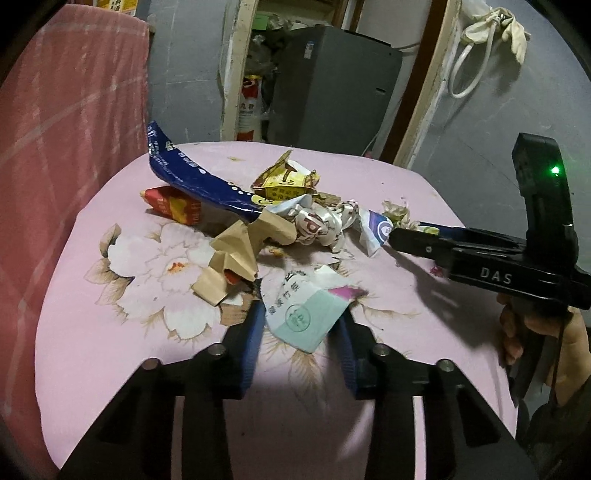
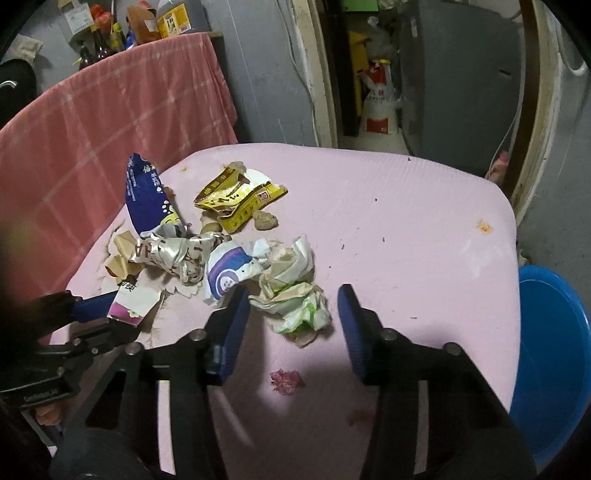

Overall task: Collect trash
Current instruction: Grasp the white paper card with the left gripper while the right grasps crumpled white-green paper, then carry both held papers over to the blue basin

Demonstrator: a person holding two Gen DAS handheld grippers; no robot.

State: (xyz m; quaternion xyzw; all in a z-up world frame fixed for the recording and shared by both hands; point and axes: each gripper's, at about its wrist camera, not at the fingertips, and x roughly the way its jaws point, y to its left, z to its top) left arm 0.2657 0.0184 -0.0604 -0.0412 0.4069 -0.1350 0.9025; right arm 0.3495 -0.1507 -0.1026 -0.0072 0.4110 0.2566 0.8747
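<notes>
From my left tool I look across the pink flowered desk at the whole heap: a long blue wrapper propped over a red packet, crumpled brown paper, a silvery crushed wrapper and a yellow packet behind. Only this view shows the red packet and a pale bag hanging on the wall. A torn mint-and-white carton piece sits between my left fingers, and both pads appear to touch its edges; the jaws stand partly closed around it.

From my right tool the pile is seen from the other side, and only here a blue basin shows beside the desk, with bottles above the pink checked cloth. A crumpled white-and-green tissue wad lies between my right fingers, close against the left pad and apart from the right one, so these jaws are spread and grip nothing. A small pink scrap lies nearer the camera, behind the fingertips.
</notes>
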